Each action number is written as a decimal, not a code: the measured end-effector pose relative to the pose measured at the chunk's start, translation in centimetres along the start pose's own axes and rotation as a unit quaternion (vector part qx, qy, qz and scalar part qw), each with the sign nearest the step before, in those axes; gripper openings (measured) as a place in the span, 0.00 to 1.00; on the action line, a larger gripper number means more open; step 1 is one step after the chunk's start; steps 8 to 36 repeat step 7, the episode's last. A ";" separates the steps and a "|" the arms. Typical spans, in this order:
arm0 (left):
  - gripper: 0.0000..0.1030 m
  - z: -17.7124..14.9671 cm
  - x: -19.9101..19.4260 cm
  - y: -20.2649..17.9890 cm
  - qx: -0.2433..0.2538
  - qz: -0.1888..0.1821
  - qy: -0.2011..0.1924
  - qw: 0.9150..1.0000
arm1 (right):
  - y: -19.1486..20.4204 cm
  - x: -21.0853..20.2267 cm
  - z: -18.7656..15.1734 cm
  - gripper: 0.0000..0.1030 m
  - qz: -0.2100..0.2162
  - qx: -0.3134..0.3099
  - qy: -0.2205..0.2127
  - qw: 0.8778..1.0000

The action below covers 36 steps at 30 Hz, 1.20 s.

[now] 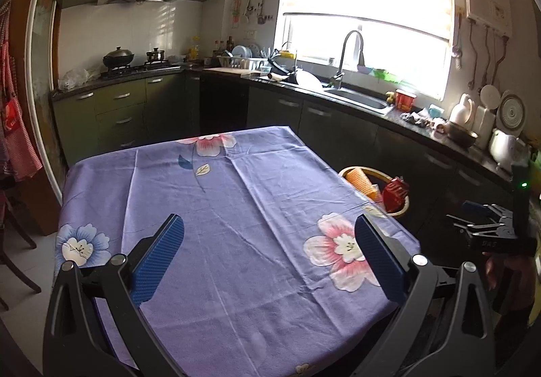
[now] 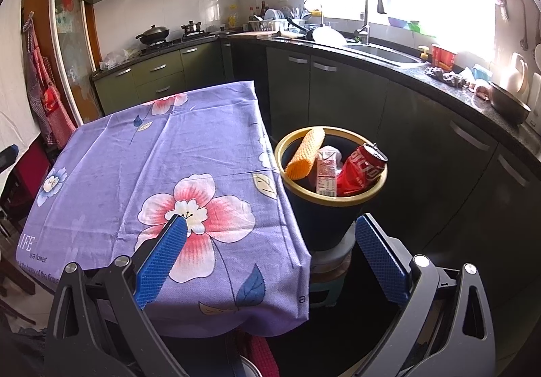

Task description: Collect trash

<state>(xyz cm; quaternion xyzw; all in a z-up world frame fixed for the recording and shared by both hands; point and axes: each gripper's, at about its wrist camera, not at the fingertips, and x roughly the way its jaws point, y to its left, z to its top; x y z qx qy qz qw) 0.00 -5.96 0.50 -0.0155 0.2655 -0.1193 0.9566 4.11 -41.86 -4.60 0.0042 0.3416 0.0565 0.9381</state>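
A dark bin with a yellow rim (image 2: 375,189) stands beside the table's right edge, raised on a stool. It holds an orange foam net (image 2: 304,154), a small drink carton (image 2: 326,174) and a crushed red cola can (image 2: 361,169). The bin's rim (image 1: 399,209) also shows in the left wrist view. My left gripper (image 1: 268,226) is open and empty above the purple floral tablecloth (image 1: 236,208). My right gripper (image 2: 270,235) is open and empty, over the table's corner and just short of the bin. The right gripper (image 1: 487,228) also shows at the right of the left wrist view.
The tablecloth (image 2: 162,154) shows only its flower print. A dark kitchen counter (image 2: 399,67) with a sink (image 2: 385,52) runs behind the bin, carrying a red cup (image 2: 443,55), rags and a bowl. A stove (image 1: 135,67) stands at the back left. A chair (image 1: 17,241) is at the left.
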 end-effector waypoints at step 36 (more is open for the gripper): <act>0.93 1.1 5.2 3.3 -0.021 0.034 0.068 0.997 | 1.2 3.2 2.6 0.95 0.022 -0.013 0.012 1.000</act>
